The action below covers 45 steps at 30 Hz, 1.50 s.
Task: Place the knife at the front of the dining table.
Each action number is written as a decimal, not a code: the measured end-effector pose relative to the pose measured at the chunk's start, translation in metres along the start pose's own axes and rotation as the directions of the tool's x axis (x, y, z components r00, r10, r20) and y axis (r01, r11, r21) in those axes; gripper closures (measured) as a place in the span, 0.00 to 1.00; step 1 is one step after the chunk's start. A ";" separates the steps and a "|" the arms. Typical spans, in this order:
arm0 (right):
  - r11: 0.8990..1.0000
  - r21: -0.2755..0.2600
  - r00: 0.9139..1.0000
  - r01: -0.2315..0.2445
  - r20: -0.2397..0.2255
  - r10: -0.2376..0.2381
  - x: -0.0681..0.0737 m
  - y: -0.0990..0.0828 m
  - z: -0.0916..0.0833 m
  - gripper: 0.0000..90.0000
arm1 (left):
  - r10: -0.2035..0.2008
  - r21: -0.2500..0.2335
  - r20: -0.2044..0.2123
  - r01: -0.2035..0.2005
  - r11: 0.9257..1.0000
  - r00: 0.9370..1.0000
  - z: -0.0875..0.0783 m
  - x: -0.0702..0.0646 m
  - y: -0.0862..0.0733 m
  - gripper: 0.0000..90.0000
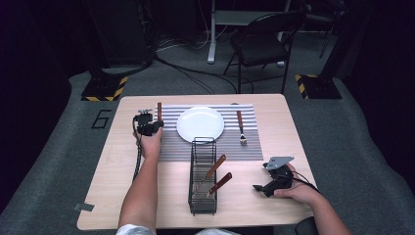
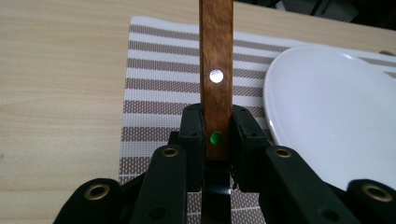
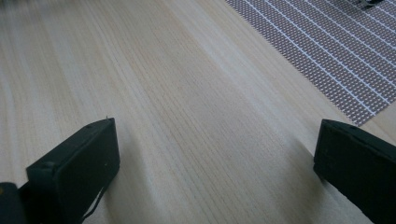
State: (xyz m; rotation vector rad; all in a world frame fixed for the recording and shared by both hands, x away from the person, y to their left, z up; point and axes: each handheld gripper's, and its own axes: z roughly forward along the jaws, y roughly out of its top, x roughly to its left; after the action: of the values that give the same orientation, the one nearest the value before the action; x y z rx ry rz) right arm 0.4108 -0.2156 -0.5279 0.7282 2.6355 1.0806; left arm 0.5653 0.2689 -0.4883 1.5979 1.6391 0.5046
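Brown wooden handle (image 2: 216,70) (riveted, perhaps a knife), clamped in left gripper (image 2: 215,135) jaws

The high camera hung above my side of the table (image 1: 274,105) and looked forward and down, taking in the whole top, my forearms and the floor and chair (image 1: 262,41) beyond. The camera on my left gripper (image 2: 217,133) sat close behind its jaws, looking along them, low over the striped mat (image 2: 159,84), with the white plate (image 2: 327,112) at its right. The camera on my right gripper (image 3: 215,154) looked along its jaws from just above the bare wood, the mat's corner far right. All three shared the mat (image 1: 171,142); the high and left views shared the plate (image 1: 199,124).
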 end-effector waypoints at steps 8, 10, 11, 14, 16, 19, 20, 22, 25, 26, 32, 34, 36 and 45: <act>1.000 -0.001 1.000 -0.002 0.001 0.002 0.000 0.000 0.000 0.00 | -0.033 0.017 0.004 0.033 0.999 0.999 0.013 0.000 -0.002 0.85; 1.000 0.000 1.000 0.000 0.000 0.000 0.000 0.000 0.000 0.00 | -0.027 0.016 0.004 0.027 1.000 1.000 0.015 0.000 -0.002 0.85; 1.000 0.000 1.000 -0.001 0.001 0.001 0.000 0.000 0.000 0.00 | -0.024 0.017 0.004 0.024 1.000 1.000 0.016 0.000 -0.003 0.85; 1.000 -0.001 1.000 -0.002 0.001 0.002 0.000 0.000 0.000 0.00 | -0.028 0.024 -0.001 0.028 0.999 1.000 0.017 0.001 -0.003 0.85; 1.000 0.000 1.000 0.000 0.000 0.000 0.000 0.000 0.000 0.00 | -0.041 0.027 0.008 0.040 0.999 0.999 0.019 0.002 -0.004 0.85; 1.000 0.000 1.000 -0.001 0.000 0.001 0.000 0.000 0.000 0.00 | -0.057 0.030 0.010 0.057 0.998 0.998 0.023 0.003 -0.006 0.85; 1.000 -0.001 1.000 -0.002 0.001 0.002 0.000 0.000 0.000 0.00 | -0.059 0.037 0.005 0.059 0.998 0.998 0.023 0.003 -0.006 0.85; 1.000 -0.001 1.000 -0.002 0.001 0.002 0.000 0.000 0.000 0.00 | -0.065 0.038 -0.005 0.065 0.997 0.998 0.026 0.003 -0.007 0.85; 1.000 0.000 1.000 0.000 0.000 0.000 0.000 0.000 0.000 0.00 | -0.074 0.074 -0.027 0.076 0.994 0.997 0.030 0.005 -0.010 0.85; 1.000 0.000 1.000 0.000 0.000 0.000 0.000 0.000 0.000 0.00 | -0.091 0.065 -0.021 0.092 0.994 0.996 0.030 0.006 -0.011 0.85; 1.000 -0.001 1.000 -0.001 0.001 0.001 0.000 0.000 0.000 0.00 | -0.099 0.050 -0.023 0.100 0.994 0.995 0.031 0.008 -0.011 0.85; 1.000 -0.001 1.000 -0.002 0.001 0.002 0.000 0.000 0.000 0.00 | -0.096 0.051 -0.021 0.097 0.994 0.995 0.031 0.008 -0.011 0.85; 1.000 -0.001 1.000 -0.002 0.001 0.002 0.000 0.000 0.000 0.00 | -0.095 0.051 -0.022 0.096 0.994 0.995 0.031 0.008 -0.011 0.85; 1.000 -0.001 1.000 -0.001 0.000 0.001 0.000 0.000 0.000 0.00 | -0.094 0.046 -0.027 0.095 0.994 0.995 0.031 0.006 -0.012 0.85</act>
State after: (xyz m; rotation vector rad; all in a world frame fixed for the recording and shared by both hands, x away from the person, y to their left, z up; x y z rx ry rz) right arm 0.4107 -0.2156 -0.5279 0.7296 2.6347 1.0813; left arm 0.5813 0.2660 -0.5181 1.5453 1.7478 0.4417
